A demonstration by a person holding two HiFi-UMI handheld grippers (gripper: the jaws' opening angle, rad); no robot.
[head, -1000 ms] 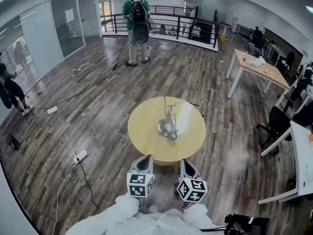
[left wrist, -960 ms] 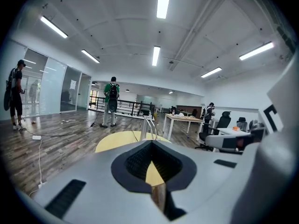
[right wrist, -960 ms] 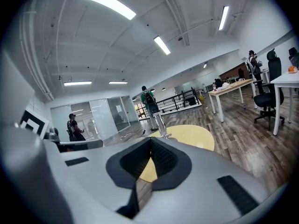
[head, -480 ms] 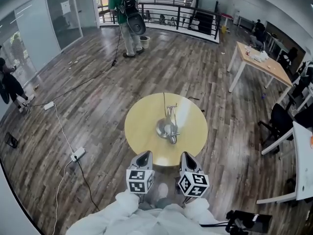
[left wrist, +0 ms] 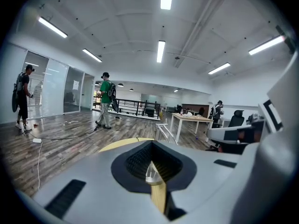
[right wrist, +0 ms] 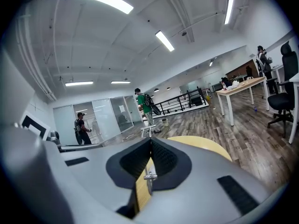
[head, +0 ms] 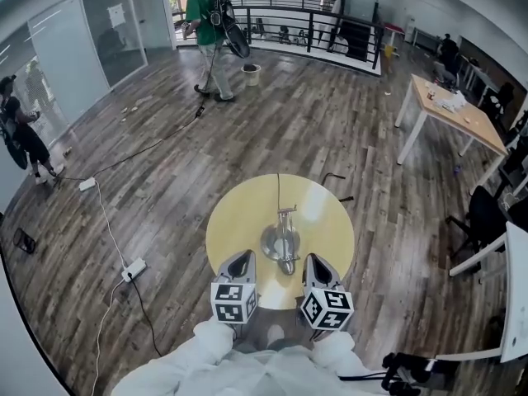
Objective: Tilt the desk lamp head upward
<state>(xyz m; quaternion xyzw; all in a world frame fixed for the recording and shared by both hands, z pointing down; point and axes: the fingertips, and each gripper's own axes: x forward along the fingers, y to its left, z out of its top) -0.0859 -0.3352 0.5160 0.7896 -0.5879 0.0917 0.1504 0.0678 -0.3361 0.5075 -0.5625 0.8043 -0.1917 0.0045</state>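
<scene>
A chrome desk lamp (head: 282,242) stands near the middle of a round yellow table (head: 231,221), its head low over the base and a thin cord running off the far edge. My left gripper (head: 239,266) and right gripper (head: 317,269) hover side by side over the table's near edge, both shut and holding nothing, short of the lamp. In the left gripper view the jaws (left wrist: 150,147) meet, with the lamp's arm (left wrist: 164,132) beyond them. The right gripper view shows its shut jaws (right wrist: 150,143) and the lamp's top (right wrist: 147,130) just past them.
A cable and power strip (head: 134,266) lie on the wood floor at the left. At the right stand a wooden desk (head: 459,115), an office chair (head: 483,214) and a white desk (head: 516,304). A person in green (head: 205,23) walks by the far railing.
The view has moved closer, so the table and lamp sit nearer both grippers, whose tips now overlap the table's near edge. The person in green has walked farther away to the left.
</scene>
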